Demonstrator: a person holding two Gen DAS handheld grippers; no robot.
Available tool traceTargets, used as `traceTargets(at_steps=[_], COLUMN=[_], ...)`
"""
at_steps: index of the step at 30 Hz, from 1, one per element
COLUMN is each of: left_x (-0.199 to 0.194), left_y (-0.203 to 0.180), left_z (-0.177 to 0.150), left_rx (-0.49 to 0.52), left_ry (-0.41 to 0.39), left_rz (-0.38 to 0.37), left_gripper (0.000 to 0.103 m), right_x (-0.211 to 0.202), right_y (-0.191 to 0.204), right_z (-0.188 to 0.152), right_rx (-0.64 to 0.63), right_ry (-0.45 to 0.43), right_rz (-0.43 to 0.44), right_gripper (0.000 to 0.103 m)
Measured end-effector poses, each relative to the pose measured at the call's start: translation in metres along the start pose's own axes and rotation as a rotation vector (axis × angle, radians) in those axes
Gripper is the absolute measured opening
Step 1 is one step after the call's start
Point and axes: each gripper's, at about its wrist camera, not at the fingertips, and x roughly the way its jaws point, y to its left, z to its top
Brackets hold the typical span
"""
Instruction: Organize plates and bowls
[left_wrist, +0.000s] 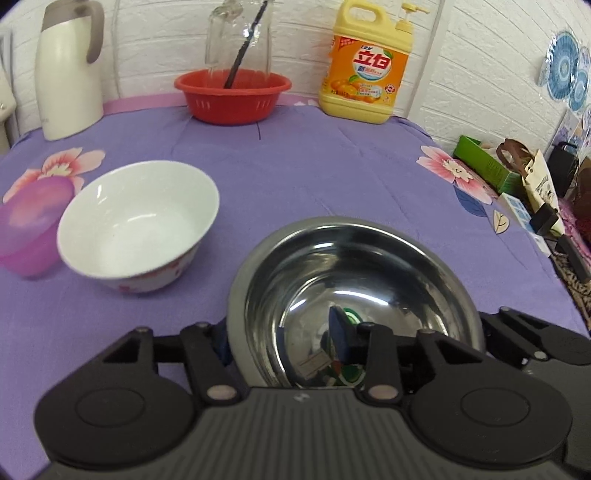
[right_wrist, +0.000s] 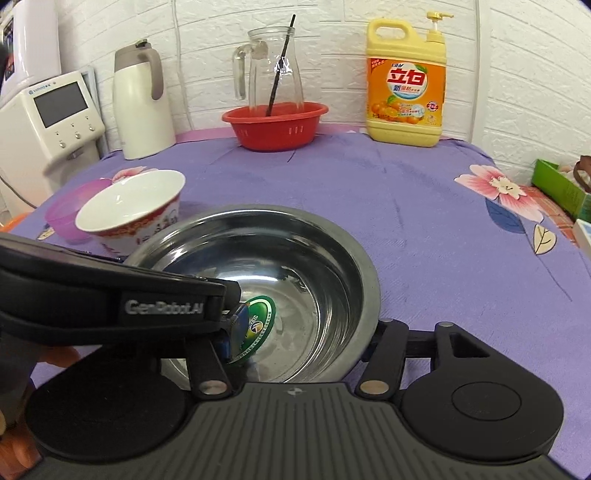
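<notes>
Three bowls on the purple cloth (left_wrist: 332, 173): steel bowl (left_wrist: 354, 280), white bowl (left_wrist: 138, 225), pink plastic bowl (left_wrist: 26, 229). All mouth-up; white one tilted.

Left gripper (left_wrist: 286, 343) straddles the steel bowl's near-left rim, closed on it. Right gripper (right_wrist: 303, 354) straddles its near rim; grip unclear.

Behind: red basket (right_wrist: 275, 125), glass jug (right_wrist: 273, 66), detergent (right_wrist: 406, 85), thermos (right_wrist: 142, 99).
</notes>
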Motion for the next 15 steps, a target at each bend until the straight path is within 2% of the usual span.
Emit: traceTargets(at_steps=[5, 10, 15], left_x=[-0.042, -0.085, -0.111], left_y=[0.000, -0.008, -0.018], left_z=[-0.016, -0.048, -0.082], left_rx=[-0.013, -0.018, 0.012], left_ry=[-0.034, -0.077, -0.093], left_rz=[0.012, 0.000, -0.011], left_gripper=[0.036, 0.036, 0.036], right_x=[-0.025, -0.071, -0.110], right_y=[0.016, 0.031, 0.039], right_z=[-0.004, -0.021, -0.047], right_rx=[-0.004, -0.036, -0.027], right_ry=[-0.008, -0.045, -0.062], right_rz=[0.032, 0.012, -0.011], right_gripper=[0.093, 0.094, 0.096])
